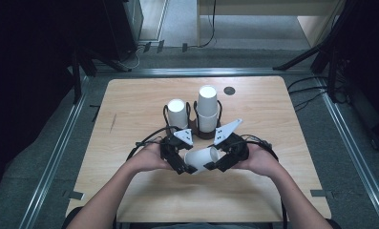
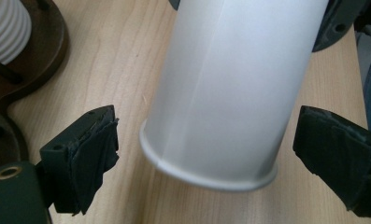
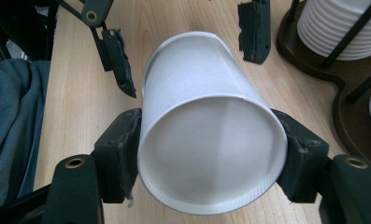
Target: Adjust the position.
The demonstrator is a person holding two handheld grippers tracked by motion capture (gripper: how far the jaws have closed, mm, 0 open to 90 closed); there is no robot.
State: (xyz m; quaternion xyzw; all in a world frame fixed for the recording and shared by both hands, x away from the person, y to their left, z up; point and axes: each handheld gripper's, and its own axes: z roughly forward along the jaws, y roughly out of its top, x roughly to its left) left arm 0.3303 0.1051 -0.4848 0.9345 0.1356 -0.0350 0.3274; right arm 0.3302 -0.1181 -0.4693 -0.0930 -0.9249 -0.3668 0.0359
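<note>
From the high view, both hands meet just in front of the dark cup holder (image 1: pixel 196 125), and a single white paper cup (image 1: pixel 202 159) lies sideways between them, above the worktop (image 1: pixel 130 109). The right gripper (image 1: pixel 217 165) has it by the mouth end; the left gripper (image 1: pixel 186 167) sits at the base end. Behind, the holder carries a short stack of cups (image 1: pixel 176 112) and a taller stack (image 1: pixel 207 109).

Over to the left gripper view: its fingers (image 2: pixel 87 158) stand wide, clear air either side of the cup (image 2: pixel 230 93). Nothing pinched here, and this close look shows gaps the high view can't resolve.

Right gripper view now: the fingers (image 3: pixel 120 154) clamp both sides of the cup (image 3: pixel 211 149) near its rim, mouth facing the camera, empty inside. The left gripper's open fingers (image 3: pixel 255 30) flank the far end, and the ribbed stacks (image 3: pixel 337 28) sit beyond.

My read: the handover looks complete, right hand owning the cup. Setting it somewhere is what's left.
</note>
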